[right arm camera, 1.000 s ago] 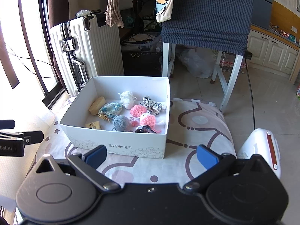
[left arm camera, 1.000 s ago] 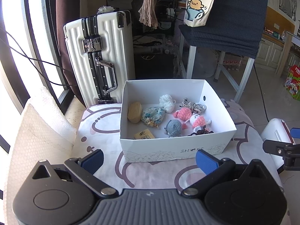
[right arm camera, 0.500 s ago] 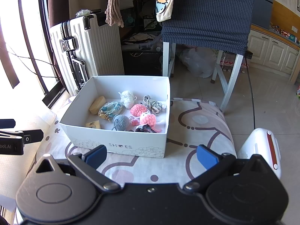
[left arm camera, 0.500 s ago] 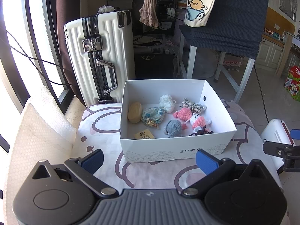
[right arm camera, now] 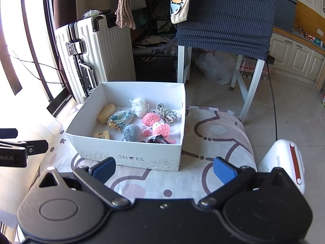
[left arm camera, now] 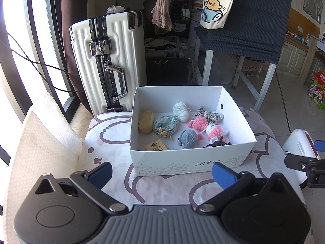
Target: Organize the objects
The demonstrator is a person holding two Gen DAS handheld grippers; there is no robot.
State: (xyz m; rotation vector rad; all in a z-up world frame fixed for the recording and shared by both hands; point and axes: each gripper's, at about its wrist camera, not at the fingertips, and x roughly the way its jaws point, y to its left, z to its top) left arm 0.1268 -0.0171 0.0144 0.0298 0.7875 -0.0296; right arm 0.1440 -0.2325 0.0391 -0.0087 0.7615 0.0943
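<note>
A white shoe box (left arm camera: 189, 160) (right arm camera: 130, 154) stands open on a patterned cloth. Inside lie a tan wooden block (left arm camera: 146, 121), a blue-white pouch (left arm camera: 165, 124), a white yarn figure (left arm camera: 180, 110), a grey crochet ball (left arm camera: 187, 138), pink crochet toys (left arm camera: 198, 123), a braided cord (left arm camera: 208, 113) and a small yellow card (left arm camera: 156, 146). My left gripper (left arm camera: 161, 174) is open and empty, just in front of the box. My right gripper (right arm camera: 164, 168) is open and empty, also in front of the box.
A white suitcase (left arm camera: 107, 61) stands behind the box on the left. A table draped in dark blue cloth (right arm camera: 225, 14) stands behind. A white appliance (right arm camera: 282, 162) sits at the right of the cloth. White bubble wrap (left arm camera: 38, 142) lies at the left.
</note>
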